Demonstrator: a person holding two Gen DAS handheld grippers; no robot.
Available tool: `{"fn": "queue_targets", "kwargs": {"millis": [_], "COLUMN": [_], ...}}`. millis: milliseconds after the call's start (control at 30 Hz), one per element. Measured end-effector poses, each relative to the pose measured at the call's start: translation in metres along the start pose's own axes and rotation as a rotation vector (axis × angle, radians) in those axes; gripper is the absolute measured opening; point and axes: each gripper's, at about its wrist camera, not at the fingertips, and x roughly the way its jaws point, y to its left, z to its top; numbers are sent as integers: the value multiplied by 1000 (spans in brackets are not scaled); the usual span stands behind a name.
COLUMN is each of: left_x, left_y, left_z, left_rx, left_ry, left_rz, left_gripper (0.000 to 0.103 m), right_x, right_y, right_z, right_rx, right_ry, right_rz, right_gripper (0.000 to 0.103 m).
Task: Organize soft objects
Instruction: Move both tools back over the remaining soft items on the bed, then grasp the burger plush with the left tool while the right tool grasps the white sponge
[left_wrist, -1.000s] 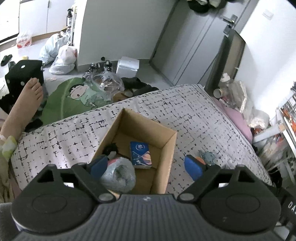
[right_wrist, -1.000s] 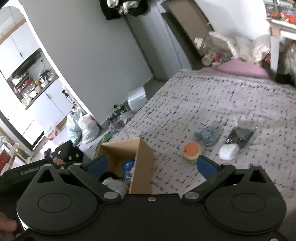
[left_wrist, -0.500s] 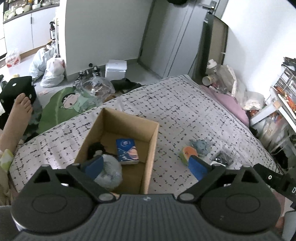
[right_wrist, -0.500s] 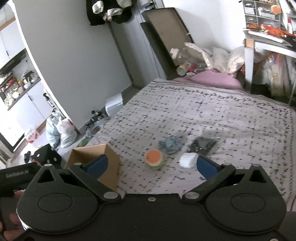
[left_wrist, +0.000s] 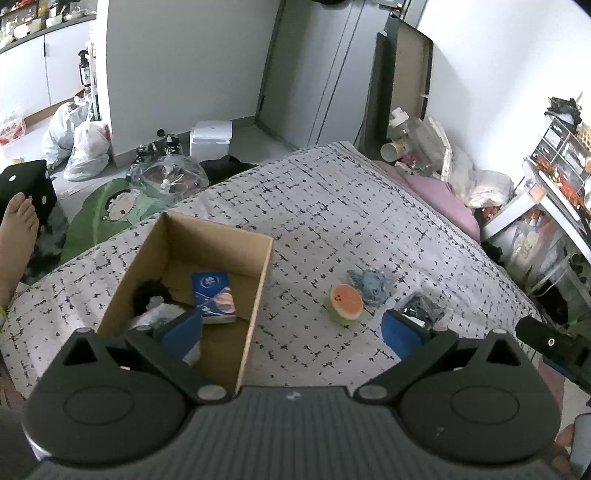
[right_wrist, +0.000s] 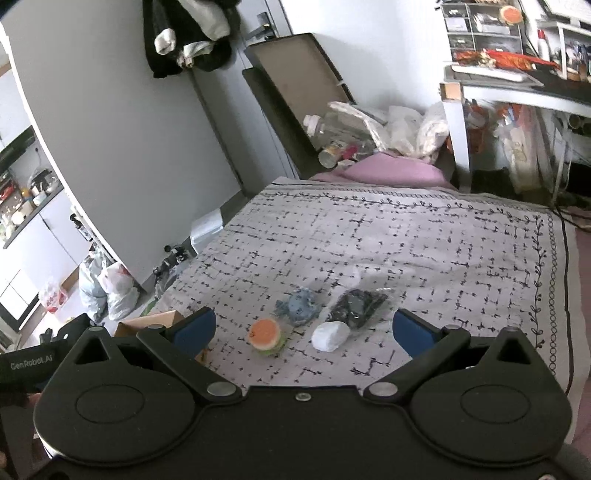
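Cardboard box (left_wrist: 207, 266) on the bed (right_wrist: 424, 243) collects soft items; 4 remain beside it, including the watermelon plush (right_wrist: 266, 336). Left gripper (left_wrist: 291, 332) and right gripper (right_wrist: 303, 330) hover spread, empty.

Bedspread (right_wrist: 424, 240): white, black dashed grid, vine border.
Cardboard box (left_wrist: 258, 280): plain brown.
Round plush (right_wrist: 265, 336): orange face, green rim.
Crumpled cloth (right_wrist: 301, 305): blue-grey.
Soft wad (right_wrist: 330, 336): white.
Packet (left_wrist: 213, 297): blue, white logo.

A lived-in home bedroom: a bed (right_wrist: 406, 236) with patterned spread, clothes (right_wrist: 188, 33) hung on the door, a cluttered desk (right_wrist: 517, 88), kitchen cabinets (left_wrist: 33, 74) beyond the doorway
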Motion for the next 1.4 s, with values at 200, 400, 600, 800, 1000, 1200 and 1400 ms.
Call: {"fn": "queue_targets", "kwargs": {"millis": [200,400,600,800,1000,1200,1400], "left_x": [10,23,36,51,70,85,103], "left_y": [-20,-33,-42,-50,-55,-57,-60], "left_z": [-7,-13,-16,-16,-16,-9,-5], "left_rx": [37,36,53,81,64,34,28], "left_ry": [14,56,75,103,147,122,120], "left_rz": [1,-26,3,17,28,28,-5], "left_gripper": [103,103,103,103,102,102,100], "right_x": [6,20,32,44,61,82,102], "right_y": [-25,-37,-50,-62,-74,-80,-89], "right_z": [-3,-9,-12,-14,-17,-21,-23], "right_rx": [53,34,87,149,238,290,382], "right_ry": [0,67,99,116,151,194,230], "right_rz": [-21,9,7,22,24,44,67], "right_gripper": [103,103,103,103,103,94,88]}}
